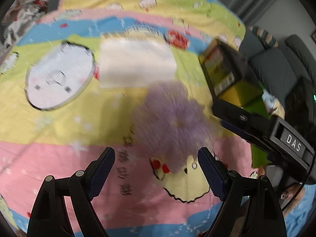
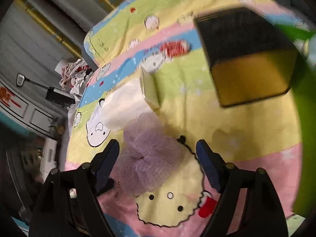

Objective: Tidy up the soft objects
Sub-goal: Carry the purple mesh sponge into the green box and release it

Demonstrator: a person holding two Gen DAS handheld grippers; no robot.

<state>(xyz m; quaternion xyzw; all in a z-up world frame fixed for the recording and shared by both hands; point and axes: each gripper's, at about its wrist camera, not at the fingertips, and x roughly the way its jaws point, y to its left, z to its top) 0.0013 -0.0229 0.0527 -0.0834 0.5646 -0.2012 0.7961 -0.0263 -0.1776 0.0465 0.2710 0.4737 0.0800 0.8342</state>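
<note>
Lilac mesh bath puff (image 2: 147, 154) is lying on the bed (image 2: 246, 122), on the cartoon sheet where the yellow band is meeting the pink one, partly over the pale scalloped cartoon face. It's sitting loose, nothing gripping it.

Right tongs (image 2: 158, 162) are standing wide & released, w/ the puff directly between the two pads and a bit ahead of the tips; pads aren't pressing on it. Left tongs (image 1: 156, 165) are also spread wide, empty, w/ the puff (image 1: 171, 126) just ahead of the tips and leaning toward the right-hand pad. Both are close, but the right pair looks nearer, already straddling it.

Puff's roughly round, bunched frills around a middle knot, so no real long axis and no pointing direction worth lining up to; approx any squeeze line across it should be working.

Black-and-yellow box (image 2: 248, 59) is sitting further up the bed, right of the puff, open side facing across; probably where soft things are going. White folded cloth (image 2: 126, 106) is lying just beyond the puff, touching or nearly so, can't tell which.
</note>
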